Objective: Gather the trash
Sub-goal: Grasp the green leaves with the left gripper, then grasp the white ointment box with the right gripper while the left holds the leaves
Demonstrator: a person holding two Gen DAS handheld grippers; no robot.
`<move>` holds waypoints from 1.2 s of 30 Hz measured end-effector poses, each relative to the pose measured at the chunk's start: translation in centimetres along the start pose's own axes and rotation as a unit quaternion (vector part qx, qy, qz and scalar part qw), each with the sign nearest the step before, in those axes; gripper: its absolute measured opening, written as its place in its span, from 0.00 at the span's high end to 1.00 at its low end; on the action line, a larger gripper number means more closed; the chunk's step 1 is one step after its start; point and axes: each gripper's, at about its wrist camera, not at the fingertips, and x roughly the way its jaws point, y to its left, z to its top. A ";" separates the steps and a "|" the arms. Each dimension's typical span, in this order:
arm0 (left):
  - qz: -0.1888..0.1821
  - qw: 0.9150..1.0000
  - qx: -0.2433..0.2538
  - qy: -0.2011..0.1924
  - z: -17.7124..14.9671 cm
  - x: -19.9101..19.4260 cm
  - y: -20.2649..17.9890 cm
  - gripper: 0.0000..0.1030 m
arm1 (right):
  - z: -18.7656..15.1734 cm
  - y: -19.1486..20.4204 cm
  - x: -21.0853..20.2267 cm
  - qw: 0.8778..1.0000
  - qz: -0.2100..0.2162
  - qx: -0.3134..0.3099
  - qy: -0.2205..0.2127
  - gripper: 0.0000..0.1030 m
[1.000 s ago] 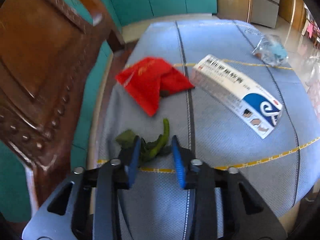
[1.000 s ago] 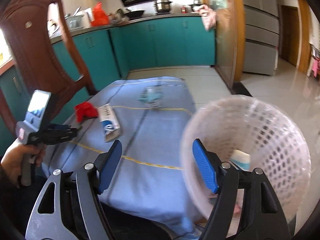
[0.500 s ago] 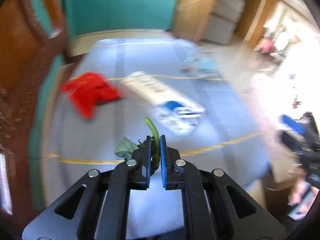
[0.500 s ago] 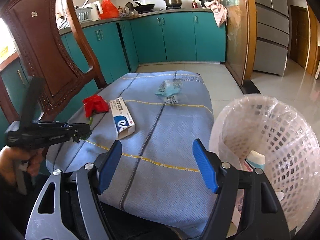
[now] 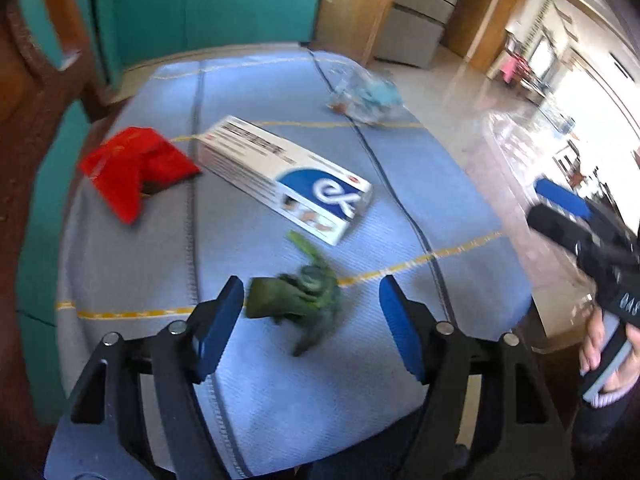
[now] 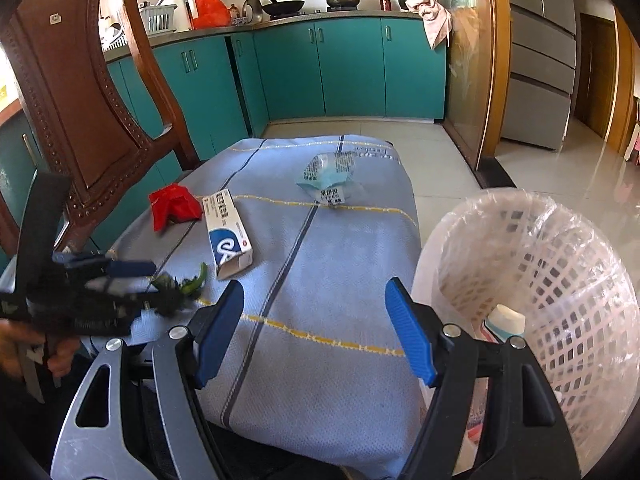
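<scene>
Left wrist view shows your left gripper [image 5: 312,316] with jaws just opened wide around the limp, dark green vegetable scrap [image 5: 298,300], gripping nothing, while right wrist view shows your empty, wide-open right gripper [image 6: 316,332] beside the mesh basket [image 6: 560,280], so the scrap risks staying on the blue cloth [image 6: 320,248].

Motion-blurred green vegetable scrap [image 5: 298,300]; basket [image 6: 560,280] cut off at right edge

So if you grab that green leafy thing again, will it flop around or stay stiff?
Probably floppy: the green vegetable scrap looks wilted and crumpled, lying limp on the blue cloth. It seems light and thin, so it may slip out. The left gripper has just been opening, and the scrap lies loose between its jaws.
</scene>
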 end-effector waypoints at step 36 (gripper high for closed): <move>0.095 0.988 -0.070 -0.096 -0.2 -2.6 1.9 0.84 | -2.5 3.2 6.0 0.993 0.032 -0.006 0.116 0.67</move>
